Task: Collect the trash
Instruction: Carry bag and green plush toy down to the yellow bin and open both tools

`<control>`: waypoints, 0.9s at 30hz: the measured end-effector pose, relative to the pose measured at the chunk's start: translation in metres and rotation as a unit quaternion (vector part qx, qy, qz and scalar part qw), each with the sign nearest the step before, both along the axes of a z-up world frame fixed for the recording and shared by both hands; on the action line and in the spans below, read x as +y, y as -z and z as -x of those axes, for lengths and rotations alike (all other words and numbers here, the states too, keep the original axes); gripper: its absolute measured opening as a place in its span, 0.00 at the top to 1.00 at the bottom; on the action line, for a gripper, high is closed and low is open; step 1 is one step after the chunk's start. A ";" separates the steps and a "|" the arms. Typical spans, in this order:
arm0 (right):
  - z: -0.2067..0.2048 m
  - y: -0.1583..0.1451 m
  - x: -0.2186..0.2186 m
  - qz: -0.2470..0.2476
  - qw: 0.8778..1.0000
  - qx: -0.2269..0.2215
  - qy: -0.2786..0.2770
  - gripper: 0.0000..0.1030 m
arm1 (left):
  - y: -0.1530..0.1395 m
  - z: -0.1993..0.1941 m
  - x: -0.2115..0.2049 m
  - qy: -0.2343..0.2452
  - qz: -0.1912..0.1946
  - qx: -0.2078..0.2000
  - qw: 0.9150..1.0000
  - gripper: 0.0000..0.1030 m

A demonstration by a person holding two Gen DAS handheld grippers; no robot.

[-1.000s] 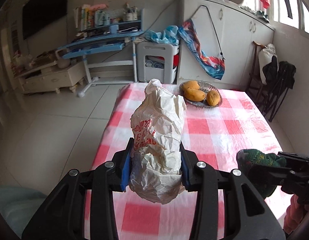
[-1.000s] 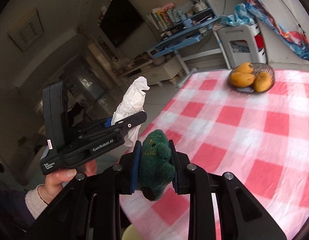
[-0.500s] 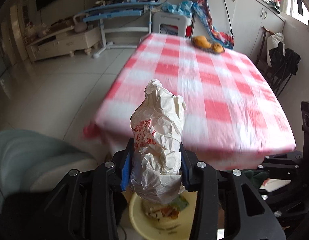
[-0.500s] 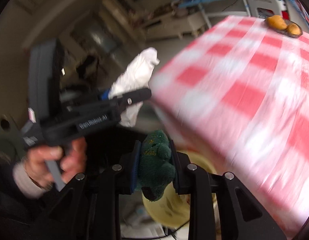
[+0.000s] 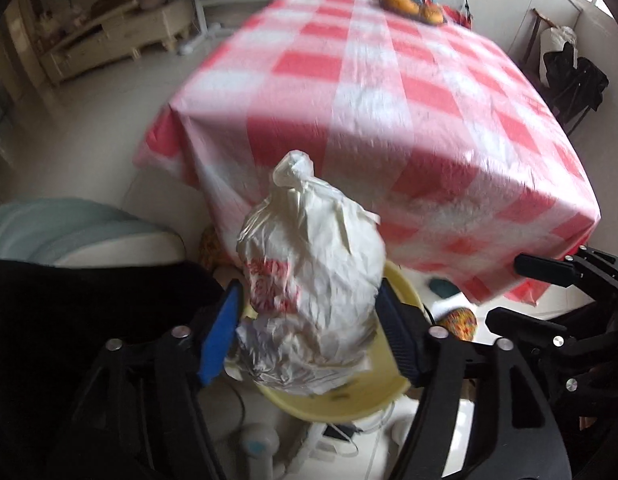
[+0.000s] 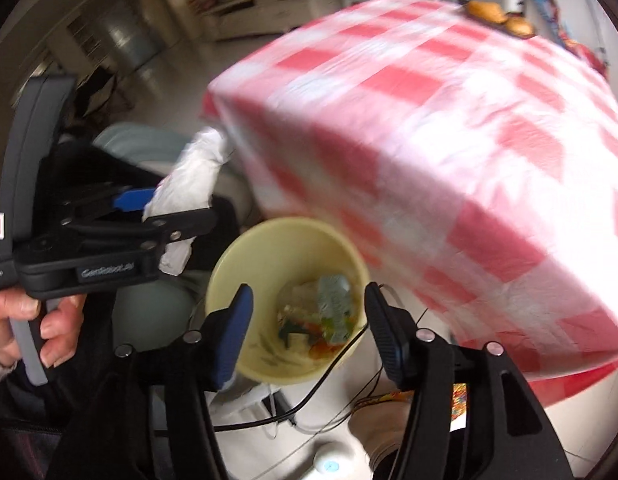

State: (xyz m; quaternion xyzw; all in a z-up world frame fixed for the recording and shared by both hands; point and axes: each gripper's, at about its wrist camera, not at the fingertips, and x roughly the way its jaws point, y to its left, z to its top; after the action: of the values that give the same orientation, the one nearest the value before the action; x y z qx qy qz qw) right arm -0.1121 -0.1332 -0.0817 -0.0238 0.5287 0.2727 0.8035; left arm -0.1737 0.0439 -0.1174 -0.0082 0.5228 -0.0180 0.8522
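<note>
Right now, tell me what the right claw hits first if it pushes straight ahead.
Probably the yellow bin: the open right claw points down into its mouth, so the trash inside looks first in line. Depth is unclear through the blur.

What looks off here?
Dark green lump shows outside the rim of the yellow bin, under the tablecloth edge; too blurred to tell landed from falling. Right gripper over the bin is open, empty.
</note>
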 end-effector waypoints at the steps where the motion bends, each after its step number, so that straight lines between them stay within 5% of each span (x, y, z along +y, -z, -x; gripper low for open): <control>1: -0.002 -0.001 0.001 0.003 1.000 -0.006 0.003 0.41 | -0.004 0.001 0.000 -0.002 -0.006 -0.010 1.000 0.32; 13: -0.004 -0.001 0.024 0.031 0.997 -0.073 0.000 0.35 | -0.042 -0.005 0.011 -0.039 -0.038 -0.105 0.993 0.18; 27: 0.000 -0.012 0.028 0.041 0.992 -0.123 -0.001 0.34 | -0.054 -0.005 0.019 -0.063 -0.031 -0.143 0.987 0.14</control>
State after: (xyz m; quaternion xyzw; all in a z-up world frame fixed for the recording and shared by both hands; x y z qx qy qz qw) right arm -0.1126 -0.1054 -0.0696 -0.0908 0.4366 0.2465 0.8605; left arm -0.1690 0.0626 -0.0632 -0.0121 0.3940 0.0507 0.9176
